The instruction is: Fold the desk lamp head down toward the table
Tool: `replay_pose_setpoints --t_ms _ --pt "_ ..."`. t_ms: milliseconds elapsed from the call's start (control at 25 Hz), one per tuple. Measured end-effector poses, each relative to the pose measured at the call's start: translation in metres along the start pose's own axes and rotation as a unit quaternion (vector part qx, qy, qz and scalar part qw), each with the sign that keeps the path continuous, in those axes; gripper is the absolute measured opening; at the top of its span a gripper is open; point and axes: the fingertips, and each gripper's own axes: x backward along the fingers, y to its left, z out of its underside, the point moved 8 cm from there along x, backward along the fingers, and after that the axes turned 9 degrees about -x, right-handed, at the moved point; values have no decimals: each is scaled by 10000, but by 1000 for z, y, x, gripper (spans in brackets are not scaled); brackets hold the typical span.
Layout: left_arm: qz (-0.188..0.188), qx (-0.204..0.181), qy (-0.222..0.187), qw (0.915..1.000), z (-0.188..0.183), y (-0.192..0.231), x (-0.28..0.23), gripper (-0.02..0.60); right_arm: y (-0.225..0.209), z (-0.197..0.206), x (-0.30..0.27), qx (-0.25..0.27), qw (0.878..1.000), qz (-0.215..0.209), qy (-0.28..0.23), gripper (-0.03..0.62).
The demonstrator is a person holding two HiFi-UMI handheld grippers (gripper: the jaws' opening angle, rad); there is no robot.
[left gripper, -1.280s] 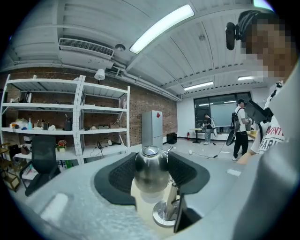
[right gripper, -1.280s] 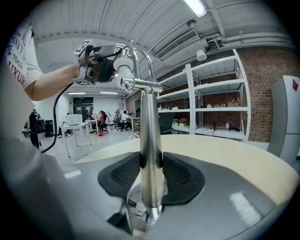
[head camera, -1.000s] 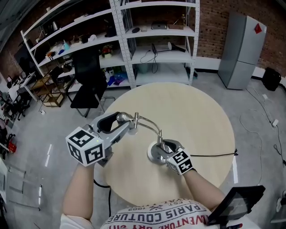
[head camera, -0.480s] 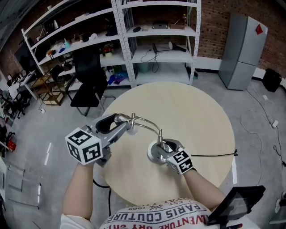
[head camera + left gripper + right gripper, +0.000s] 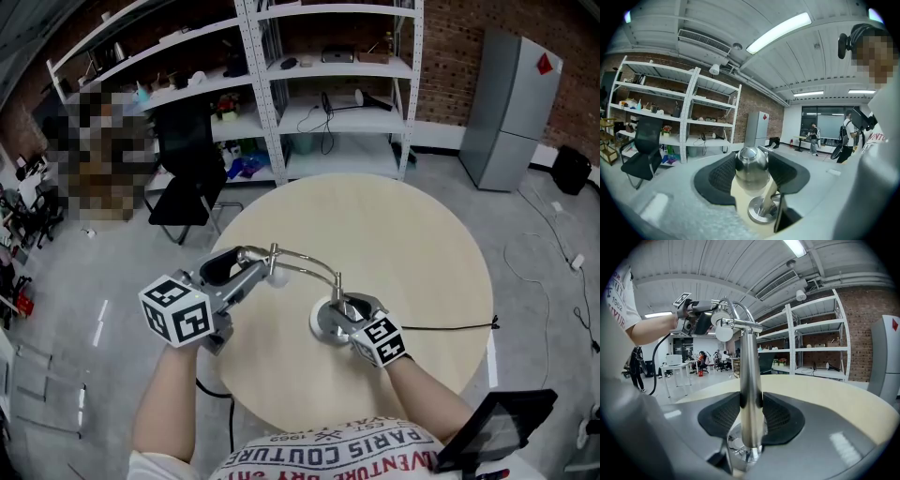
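A chrome desk lamp stands on the round beige table (image 5: 412, 234). Its round base (image 5: 324, 324) carries an upright post (image 5: 751, 390), and a curved neck (image 5: 305, 257) arches left to the lamp head (image 5: 246, 255). My left gripper (image 5: 253, 263) is shut on the lamp head (image 5: 751, 165), which sits between the black pads (image 5: 721, 174); the base (image 5: 761, 211) shows below it. My right gripper (image 5: 343, 306) is shut on the post just above the base, pads (image 5: 780, 414) pressing both sides. In the right gripper view, the head (image 5: 723, 330) and left gripper (image 5: 699, 317) show at the upper left.
A black cable (image 5: 450, 325) runs from the base to the table's right edge. White shelving (image 5: 328, 84) and a black chair (image 5: 187, 178) stand behind the table, a grey fridge (image 5: 511, 103) at the back right. A dark tablet (image 5: 492, 427) lies at the lower right.
My left gripper has carried the lamp head a little down and to the left, lowering the curved neck. The right gripper and the base have stayed put.
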Motion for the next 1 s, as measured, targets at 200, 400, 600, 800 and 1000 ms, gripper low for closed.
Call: replay_pose_setpoints --t_ms 200,400,600,800,1000 --pt "-15 203 42 9998 10 6 3 222 2 -4 0 19 10000 2 3 146" --pt "-37 322 -31 9995 18 8 4 222 0 -3 1 26 10000 7 -12 146" --pt "-35 526 -41 9986 29 13 6 222 1 -3 0 32 10000 6 22 146" --pt "-42 716 -91 9974 40 16 7 222 0 -4 1 32 10000 7 26 146" --pt "-35 882 -158 9960 51 18 8 222 0 -3 1 34 10000 13 13 146"
